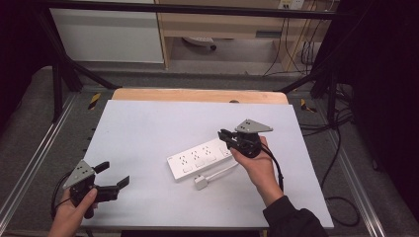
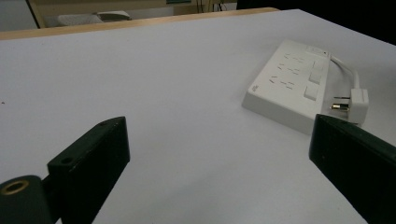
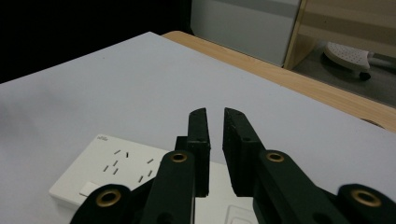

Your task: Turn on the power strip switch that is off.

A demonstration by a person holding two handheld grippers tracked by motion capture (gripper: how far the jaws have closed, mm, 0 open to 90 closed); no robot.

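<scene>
Right tongs (image 1: 228, 136): jaws nearly pressed together, empty, over the far end of the power strip (image 1: 200, 158). Left tongs (image 1: 114, 175): spread wide, empty, near bench (image 1: 148, 128) corner. Strip mid-bench, plug (image 1: 200, 183) beside it. Likely approach stage; next needs jaws parted or lowered onto a switch

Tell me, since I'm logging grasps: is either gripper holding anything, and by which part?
Nothing is held. The left gripper is open; the right gripper hovers over the power strip, nearly closed, empty.

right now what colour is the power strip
White, with a white plug; the power strip shows best in the left gripper view.
</scene>
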